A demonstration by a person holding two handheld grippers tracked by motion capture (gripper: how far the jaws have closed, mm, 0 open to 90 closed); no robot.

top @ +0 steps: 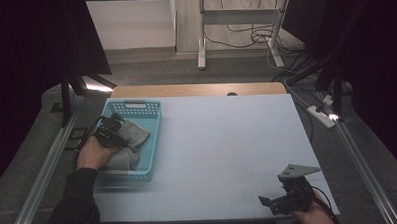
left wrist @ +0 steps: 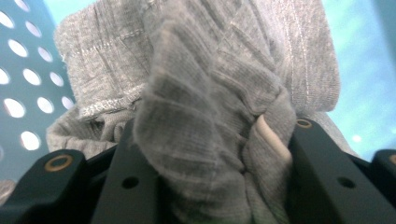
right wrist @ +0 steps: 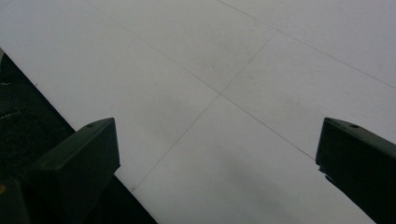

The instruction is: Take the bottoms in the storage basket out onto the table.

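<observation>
Pinching grey cloth, the left claw hides the basket floor.

Our left gripper reaches forward at the table's left, jaws clamped tight on a bunched fold; our right gripper hovers low at the near right, jaws wide apart.

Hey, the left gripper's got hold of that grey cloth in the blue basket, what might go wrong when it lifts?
1. The left gripper pinches a bunched fold of the grey cloth, not its full thickness; the fold may slip out during a lift.
2. The cloth fills much of the light blue basket, so it might drag or tip the basket.
3. The right gripper is open near the table's front edge, too far to steady the basket.
</observation>
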